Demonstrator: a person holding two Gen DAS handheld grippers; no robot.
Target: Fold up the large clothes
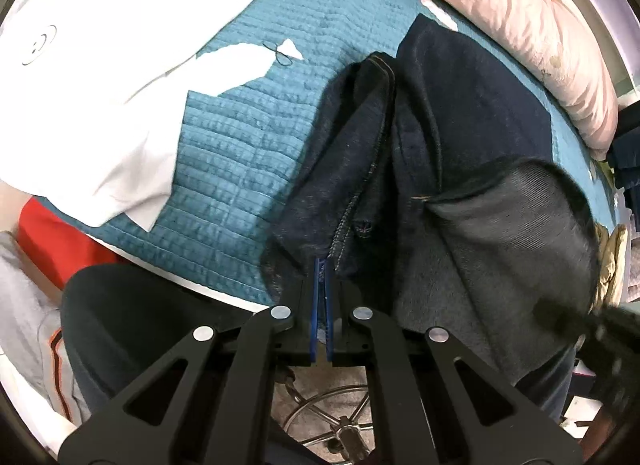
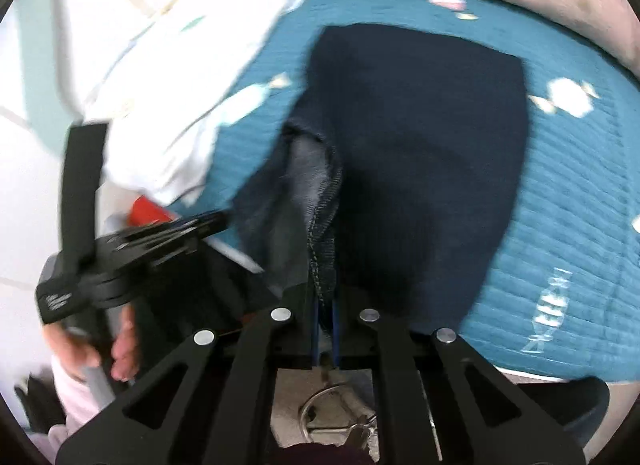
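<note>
We hold the left gripper (image 1: 323, 265) with its jaws pinched on a stitched edge of the dark jeans (image 1: 460, 105), and our right gripper (image 2: 325, 297) clamps another seam of them. The jeans lie partly folded on the teal quilt (image 1: 248, 153). Beyond, a white garment (image 1: 92, 105) sits at left and a pink duvet (image 1: 520, 17) behind.
</note>
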